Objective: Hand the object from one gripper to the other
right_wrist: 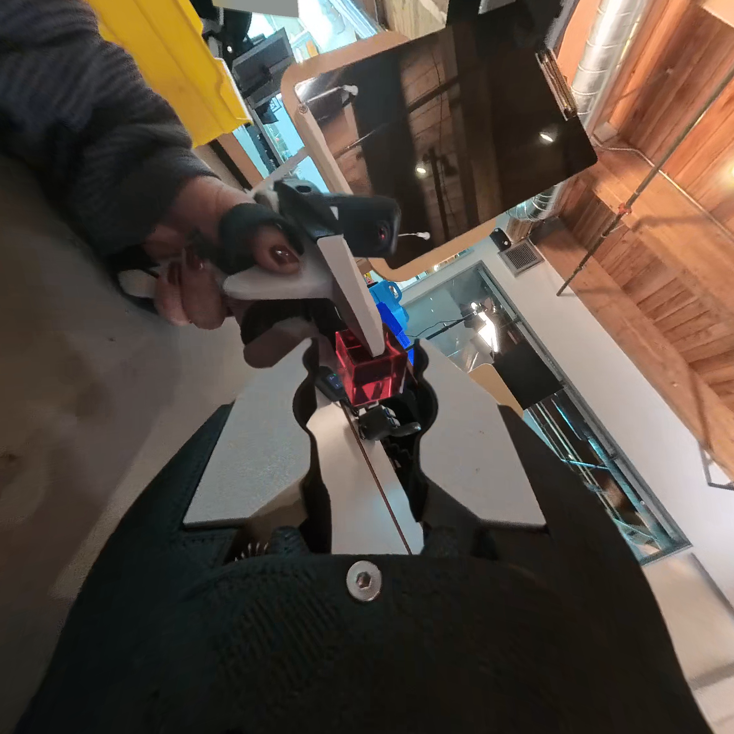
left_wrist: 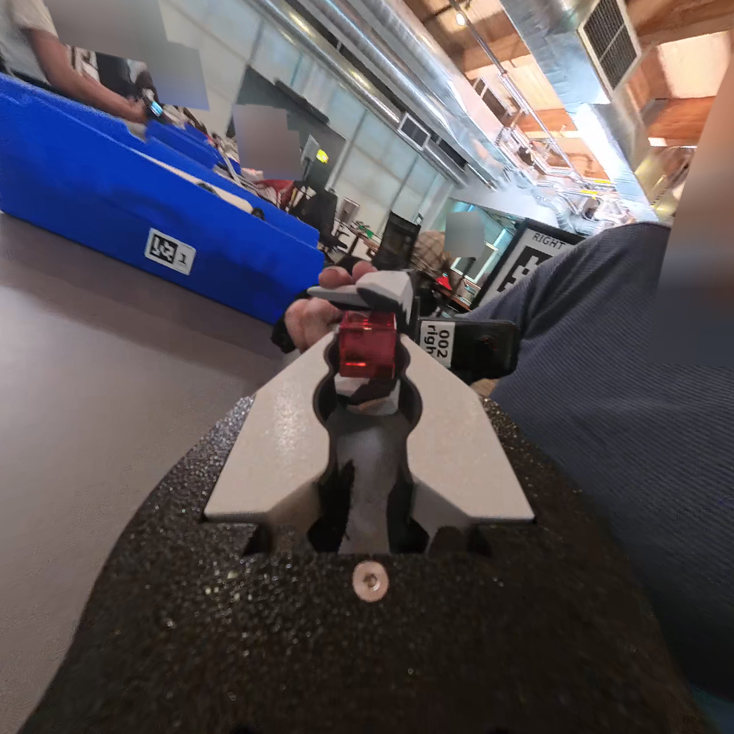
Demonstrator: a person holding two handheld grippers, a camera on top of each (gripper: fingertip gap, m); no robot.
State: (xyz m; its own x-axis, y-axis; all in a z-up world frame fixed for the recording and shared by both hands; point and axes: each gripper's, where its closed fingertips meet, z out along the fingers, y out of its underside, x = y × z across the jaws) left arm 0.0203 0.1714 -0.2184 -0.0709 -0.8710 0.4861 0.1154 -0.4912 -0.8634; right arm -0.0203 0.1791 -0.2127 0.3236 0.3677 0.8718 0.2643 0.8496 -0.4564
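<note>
Red cube (left_wrist: 367,349) sits between both grippers' fingers, left gripper (left_wrist: 367,353) and right gripper (right_wrist: 371,369) each closed on it, crosswise.

I am working in a big open workshop or lab hall. My counter (left_wrist: 99,377) is carrying a long blue bin (left_wrist: 119,190) with a square marker sticker (left_wrist: 170,252) on its side. Above the blue bin, silver air ducts (left_wrist: 397,79) and wooden ceiling beams (left_wrist: 675,115) are running overhead. Beyond the blue bin, other people are sitting among cluttered benches, and a yellow bin (right_wrist: 170,67) is showing in my right view.
</note>
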